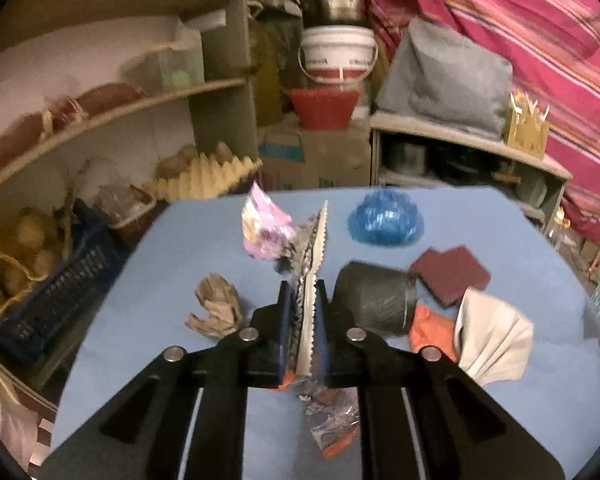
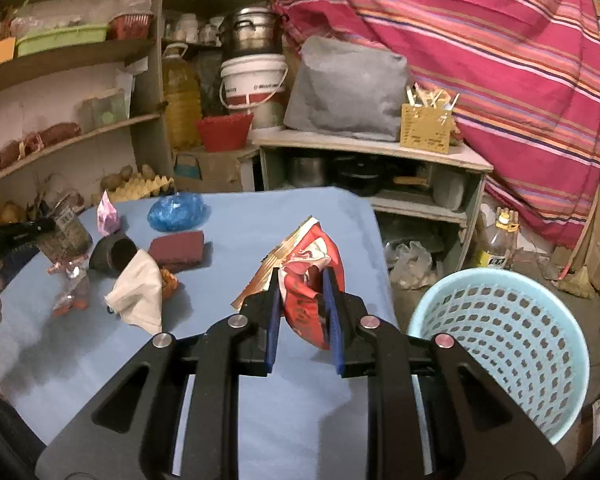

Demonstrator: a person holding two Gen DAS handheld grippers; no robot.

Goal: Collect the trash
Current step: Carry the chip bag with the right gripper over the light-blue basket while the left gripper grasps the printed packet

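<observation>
1. The left gripper (image 1: 304,300) is clamped on a flat snack wrapper (image 1: 310,264) with a serrated edge. The wrapper stands on edge between the jaws and rises toward 12 o'clock, its blurred pink part (image 1: 262,226) hanging off at 11 o'clock. It seems pinched low so the rest hangs clear of the blue table (image 1: 180,248).

2. The right gripper (image 2: 305,312) is closed on a crumpled red wrapper (image 2: 308,280). Both blue pads press its sides and its gold-lined flap sticks out toward 10 o'clock. The bundle appears lifted just off the tabletop, which suits carrying.

3. The light blue perforated basket (image 2: 500,344) stands on the floor just beside the table edge, at 4 o'clock of the right gripper in the right wrist view. Its mouth is open and close by, so I judge it to be the drop point for trash.

4. In the left wrist view, loose trash lies on the table: a brown paper wad (image 1: 216,308) at 9 o'clock of the left gripper, a crumpled blue plastic bag (image 1: 386,220) at 1 o'clock and a clear torn wrapper (image 1: 332,420) at 6 o'clock, below the jaws.

5. A dark cup (image 1: 376,300) lies on its side at 3 o'clock, near a maroon pad (image 1: 452,272) and a white cloth (image 1: 496,340). Whether these count as trash I cannot tell.
</observation>
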